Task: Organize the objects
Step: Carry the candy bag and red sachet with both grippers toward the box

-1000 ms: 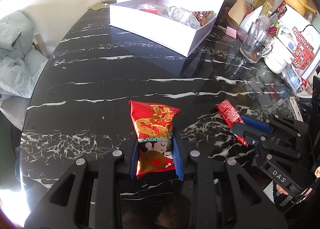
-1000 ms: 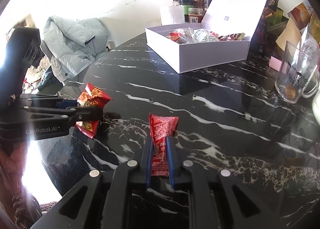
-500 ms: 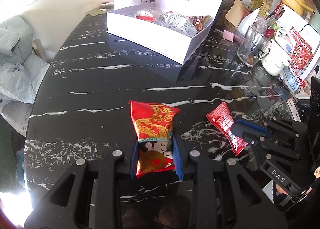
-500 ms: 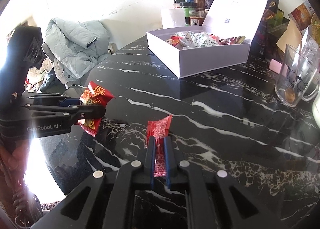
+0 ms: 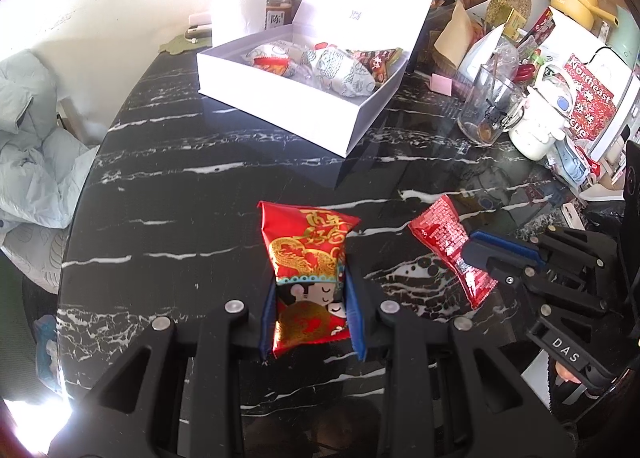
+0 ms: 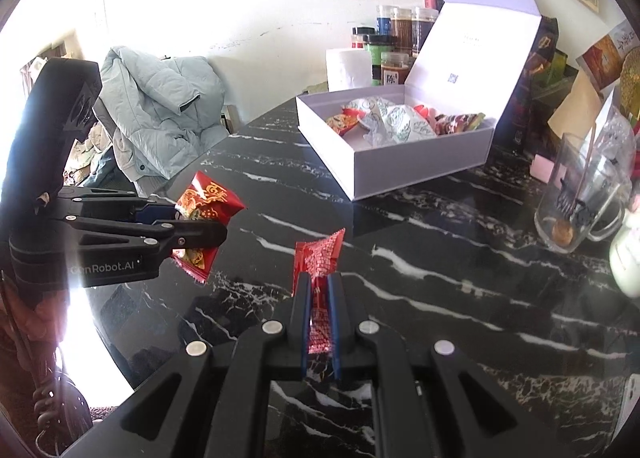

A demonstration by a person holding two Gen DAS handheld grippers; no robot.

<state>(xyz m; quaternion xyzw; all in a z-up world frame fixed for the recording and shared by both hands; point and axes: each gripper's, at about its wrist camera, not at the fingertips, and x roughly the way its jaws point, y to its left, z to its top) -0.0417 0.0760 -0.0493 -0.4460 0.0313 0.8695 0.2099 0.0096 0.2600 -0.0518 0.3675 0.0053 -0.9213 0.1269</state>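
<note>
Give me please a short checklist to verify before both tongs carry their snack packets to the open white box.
1. Left tongs shut on the red and gold packet: ok.
2. Right tongs shut on the slim red packet: ok, though it is pinched near one end only.
3. Both packets lifted clear of the black marble table: looks ok in the right wrist view.
4. White box lid open: ok.
5. Free room in the box: cannot tell; several snacks already lie inside.
6. Table between the tongs and the box free of obstacles: ok; the glass mug stands off to the side.
</note>
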